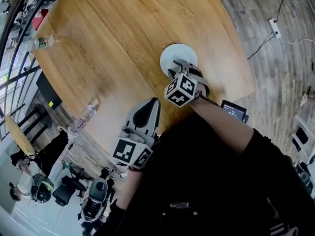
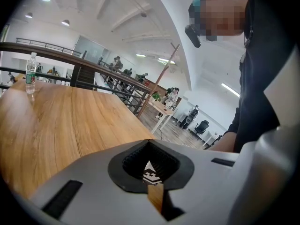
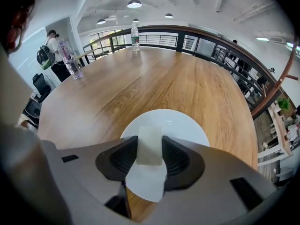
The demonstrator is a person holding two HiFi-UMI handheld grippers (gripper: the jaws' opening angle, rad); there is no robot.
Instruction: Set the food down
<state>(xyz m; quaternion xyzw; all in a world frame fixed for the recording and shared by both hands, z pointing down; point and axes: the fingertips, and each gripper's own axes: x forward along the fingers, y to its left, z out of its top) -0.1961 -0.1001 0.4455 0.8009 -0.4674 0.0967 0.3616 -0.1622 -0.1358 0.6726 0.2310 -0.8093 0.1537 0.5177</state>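
In the right gripper view a pale, whitish block of food (image 3: 150, 149) sits pinched between the two dark pads of my right gripper (image 3: 150, 142). It hangs just over a round white plate (image 3: 183, 125) on the wooden table (image 3: 187, 83). In the head view the right gripper (image 1: 178, 71) points steeply down over the plate's (image 1: 177, 53) near rim, and its body hides the food. My left gripper (image 1: 149, 106) rests near the table's front edge. Its jaws are together with nothing between them (image 2: 150, 146).
One water bottle (image 1: 42, 43) stands at the table's far left and another (image 1: 82, 118) by the near-left edge. The table's rim curves close on the right of the plate. A railing, desks and people lie beyond the table.
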